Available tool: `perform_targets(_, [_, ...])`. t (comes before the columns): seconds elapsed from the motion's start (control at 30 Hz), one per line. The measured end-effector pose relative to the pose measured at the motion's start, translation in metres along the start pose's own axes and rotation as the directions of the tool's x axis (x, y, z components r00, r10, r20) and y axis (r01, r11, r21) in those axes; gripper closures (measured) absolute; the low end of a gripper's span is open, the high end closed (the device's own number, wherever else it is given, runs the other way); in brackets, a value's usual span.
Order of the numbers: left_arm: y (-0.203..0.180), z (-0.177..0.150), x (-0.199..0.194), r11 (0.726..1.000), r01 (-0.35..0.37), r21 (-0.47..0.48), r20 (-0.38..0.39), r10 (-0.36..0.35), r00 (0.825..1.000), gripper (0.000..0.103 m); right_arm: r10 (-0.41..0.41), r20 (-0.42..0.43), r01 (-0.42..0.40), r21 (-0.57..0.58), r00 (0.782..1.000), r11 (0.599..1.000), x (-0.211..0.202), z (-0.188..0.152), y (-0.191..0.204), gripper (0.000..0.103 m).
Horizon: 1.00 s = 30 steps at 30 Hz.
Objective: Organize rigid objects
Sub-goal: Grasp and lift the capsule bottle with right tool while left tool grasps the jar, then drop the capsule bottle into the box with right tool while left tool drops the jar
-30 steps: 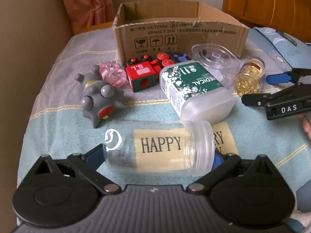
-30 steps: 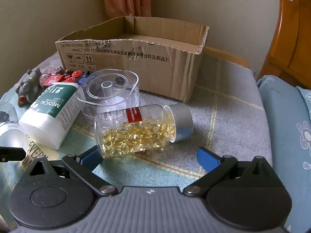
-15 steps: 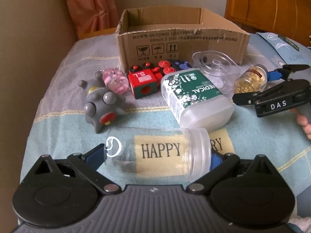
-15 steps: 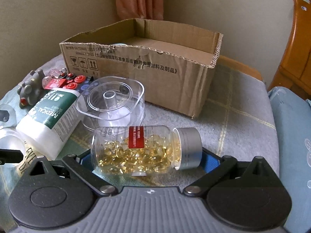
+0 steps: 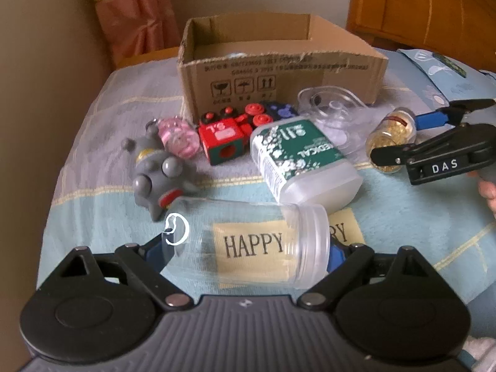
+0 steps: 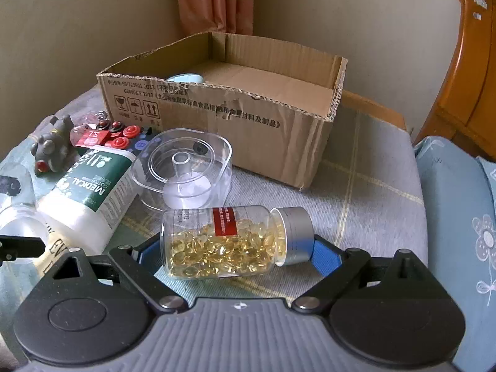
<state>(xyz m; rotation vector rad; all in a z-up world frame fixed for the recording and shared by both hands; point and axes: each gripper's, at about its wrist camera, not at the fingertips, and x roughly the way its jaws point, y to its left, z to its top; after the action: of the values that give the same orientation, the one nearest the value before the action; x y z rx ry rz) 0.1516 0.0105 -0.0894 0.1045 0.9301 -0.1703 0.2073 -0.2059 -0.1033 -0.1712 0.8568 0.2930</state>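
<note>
Left wrist: an empty clear jar (image 5: 248,241) is seen lying between the closing left gripper (image 5: 248,252) jaws; the cardboard box (image 5: 279,83) stands beyond. Right wrist: a capsule bottle (image 6: 229,241) is bracketed by the closing right gripper (image 6: 235,252); a clear tub (image 6: 186,167) lies behind.

Curtain (image 6: 217,0): pink fabric with a yellow patterned band, hanging in the corner behind the box.
Wall (image 6: 77,24): plain beige, left and rear of scene.
Wooden furniture (image 5: 418,3): orange-brown, glossy, panelled; upper right in the left wrist view, right edge in the right wrist view.
Blanket (image 6: 372,192): grey-blue with pale yellow check lines; a yellow patch on it reads "HAPPY".
Pillow (image 6: 458,217): light blue, white flower print, right side.
</note>
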Motion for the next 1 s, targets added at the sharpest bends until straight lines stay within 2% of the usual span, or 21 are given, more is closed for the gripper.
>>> perform_targets(0.13, [0.005, 0.007, -0.008, 0.999, 0.021, 0.037, -0.001, -0.021, 1.0, 0.011, 0.014, -0.01, -0.014, 0.003, 1.0, 1.0, -0.012, 0.007, -0.003, 0.007])
perform_targets(0.37, [0.018, 0.029, -0.025, 0.996, 0.046, 0.077, -0.009, -0.046, 0.999, 0.011, 0.03, 0.045, -0.028, -0.046, 0.999, 0.999, -0.048, 0.036, -0.005, 0.007])
perform_targets(0.6, [0.029, 0.087, -0.034, 0.994, 0.051, 0.093, 0.078, -0.058, 0.995, 0.011, 0.019, 0.134, -0.01, -0.069, 0.991, 0.998, -0.058, 0.087, -0.008, 0.007])
perform_targets(0.7, [0.032, 0.117, -0.029, 0.995, 0.035, 0.092, 0.12, -0.046, 0.992, 0.011, 0.006, 0.139, 0.004, -0.066, 0.99, 0.998, -0.048, 0.109, -0.011, 0.007])
perform_targets(0.73, [0.032, 0.127, -0.026, 0.995, 0.028, 0.093, 0.133, -0.04, 0.99, 0.011, 0.004, 0.14, 0.005, -0.061, 0.99, 0.998, -0.044, 0.115, -0.012, 0.009])
perform_targets(0.77, [0.033, 0.138, -0.022, 0.996, 0.02, 0.087, 0.143, -0.033, 0.989, 0.011, 0.015, 0.139, -0.007, -0.062, 0.99, 0.998, -0.04, 0.12, -0.013, 0.026])
perform_targets(0.8, [0.034, 0.147, -0.018, 0.996, 0.018, 0.083, 0.148, -0.03, 0.989, 0.011, 0.032, 0.12, -0.025, -0.057, 0.992, 0.998, -0.033, 0.128, -0.014, 0.032])
perform_targets(0.93, [0.036, 0.183, 0.001, 0.998, 0.004, 0.069, 0.172, -0.016, 0.985, 0.011, -0.011, 0.129, 0.016, -0.035, 0.992, 0.999, -0.015, 0.147, -0.015, 0.033])
perform_targets(1.0, [0.037, 0.195, 0.009, 0.998, 0.0, 0.061, 0.182, -0.011, 0.983, 0.011, 0.003, 0.118, 0.0, -0.026, 0.993, 1.0, -0.008, 0.15, -0.017, 0.032])
